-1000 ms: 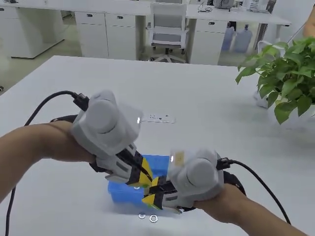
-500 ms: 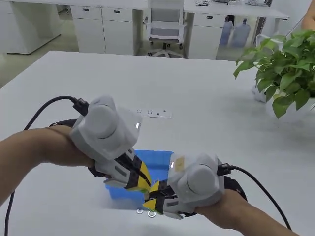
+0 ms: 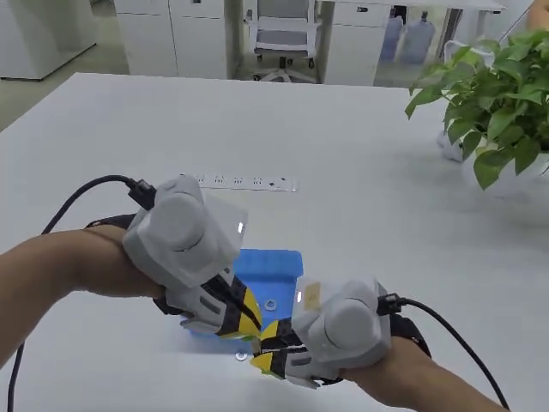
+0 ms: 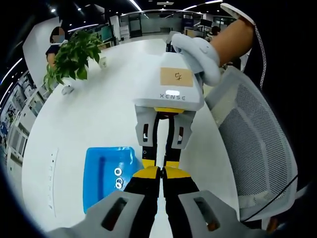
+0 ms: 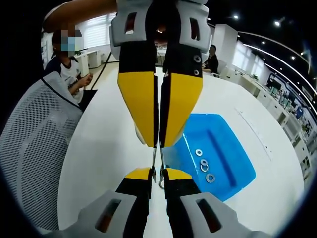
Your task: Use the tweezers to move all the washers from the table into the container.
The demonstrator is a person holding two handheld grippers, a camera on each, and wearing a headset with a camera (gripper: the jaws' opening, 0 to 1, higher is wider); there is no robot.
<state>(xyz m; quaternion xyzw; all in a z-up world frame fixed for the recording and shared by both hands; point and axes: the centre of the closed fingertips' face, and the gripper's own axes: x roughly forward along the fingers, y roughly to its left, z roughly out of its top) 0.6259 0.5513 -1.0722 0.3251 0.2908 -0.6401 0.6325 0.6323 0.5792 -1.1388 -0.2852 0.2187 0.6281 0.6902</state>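
My left gripper [image 4: 161,174] is pressed shut on the thin metal tweezers [image 5: 154,161]. My right gripper [image 5: 158,174] meets it tip to tip and pinches the prongs, probably to squeeze them. Three small steel ring washers [image 5: 203,162] lie in the shallow blue plastic container [image 5: 233,163]. One more washer [image 3: 242,355] lies on the white table [image 3: 343,172] just beside it. My jaws hide the tweezer tips, so I cannot tell whether they grip a washer.

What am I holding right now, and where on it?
The tweezers, pinched between both grippers: left gripper at one end, right gripper at the other.
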